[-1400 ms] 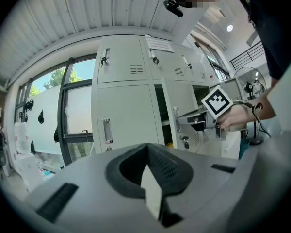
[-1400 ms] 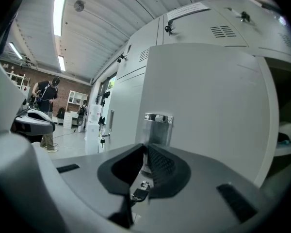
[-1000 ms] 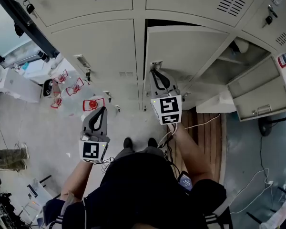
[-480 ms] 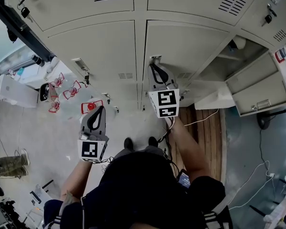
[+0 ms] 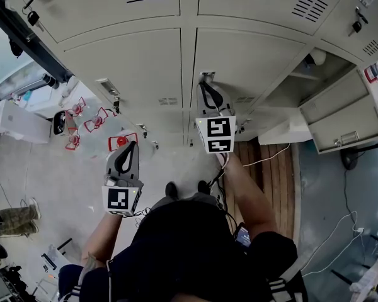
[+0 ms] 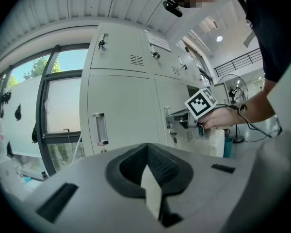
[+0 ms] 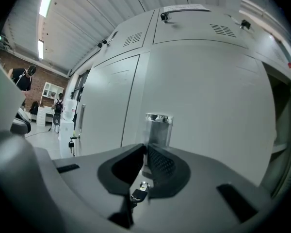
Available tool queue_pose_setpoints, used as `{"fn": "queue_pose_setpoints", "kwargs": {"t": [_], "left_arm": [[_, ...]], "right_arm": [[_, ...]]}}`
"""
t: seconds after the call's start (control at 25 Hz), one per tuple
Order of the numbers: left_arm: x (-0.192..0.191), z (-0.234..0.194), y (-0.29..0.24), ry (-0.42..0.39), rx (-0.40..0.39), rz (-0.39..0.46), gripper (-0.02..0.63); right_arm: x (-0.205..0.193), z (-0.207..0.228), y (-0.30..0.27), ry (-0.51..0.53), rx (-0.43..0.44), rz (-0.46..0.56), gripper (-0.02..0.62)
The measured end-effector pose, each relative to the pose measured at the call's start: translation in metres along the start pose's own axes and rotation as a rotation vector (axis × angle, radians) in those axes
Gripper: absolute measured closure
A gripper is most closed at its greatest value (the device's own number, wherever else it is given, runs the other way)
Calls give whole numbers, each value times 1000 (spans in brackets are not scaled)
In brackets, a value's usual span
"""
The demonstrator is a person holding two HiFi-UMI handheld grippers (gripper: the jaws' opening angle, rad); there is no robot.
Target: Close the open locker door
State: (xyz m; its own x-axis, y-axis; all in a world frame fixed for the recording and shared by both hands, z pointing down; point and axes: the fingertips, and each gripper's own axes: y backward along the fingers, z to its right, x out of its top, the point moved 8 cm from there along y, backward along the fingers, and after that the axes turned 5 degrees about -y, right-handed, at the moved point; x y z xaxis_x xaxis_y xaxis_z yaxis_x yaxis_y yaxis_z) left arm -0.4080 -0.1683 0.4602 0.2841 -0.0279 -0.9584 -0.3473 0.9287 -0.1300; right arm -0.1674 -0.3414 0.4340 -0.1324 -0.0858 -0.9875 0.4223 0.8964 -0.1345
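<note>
The pale grey locker door (image 5: 246, 61) lies flush with its neighbours, with no gap showing at its top edge. My right gripper (image 5: 205, 84) is shut with nothing between its fingers, its tips against the door at the metal handle recess (image 7: 158, 126). In the right gripper view the shut right gripper (image 7: 146, 148) points at that recess, and a small key (image 7: 142, 187) hangs below it. My left gripper (image 5: 133, 145) is shut and empty, held back from the lockers at the left. The left gripper (image 6: 146, 147) faces the neighbouring door's handle (image 6: 99, 128).
At the right another locker (image 5: 315, 74) stands open, its door (image 5: 343, 121) swung outward. A wooden pallet (image 5: 271, 175) and cables lie on the floor below it. Red-and-clear objects (image 5: 94, 115) sit at the left by a window frame. The person's shoes (image 5: 171, 189) are just behind the grippers.
The locker door swung from ajar, with a dark gap at its top, to flush with the frame. My right gripper moved forward with it. The left gripper barely moved.
</note>
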Motion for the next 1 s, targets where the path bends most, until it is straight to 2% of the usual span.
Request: {"fn": "queue_pose_setpoints", "kwargs": {"t": [0.12, 1.0], "left_arm": [[1, 0, 0, 22, 7, 11, 603], [-5, -11, -1, 24, 8, -9, 603]], "right_arm": [[0, 0, -2, -1, -13, 2, 569], [-3, -5, -6, 33, -107, 24, 572]]}}
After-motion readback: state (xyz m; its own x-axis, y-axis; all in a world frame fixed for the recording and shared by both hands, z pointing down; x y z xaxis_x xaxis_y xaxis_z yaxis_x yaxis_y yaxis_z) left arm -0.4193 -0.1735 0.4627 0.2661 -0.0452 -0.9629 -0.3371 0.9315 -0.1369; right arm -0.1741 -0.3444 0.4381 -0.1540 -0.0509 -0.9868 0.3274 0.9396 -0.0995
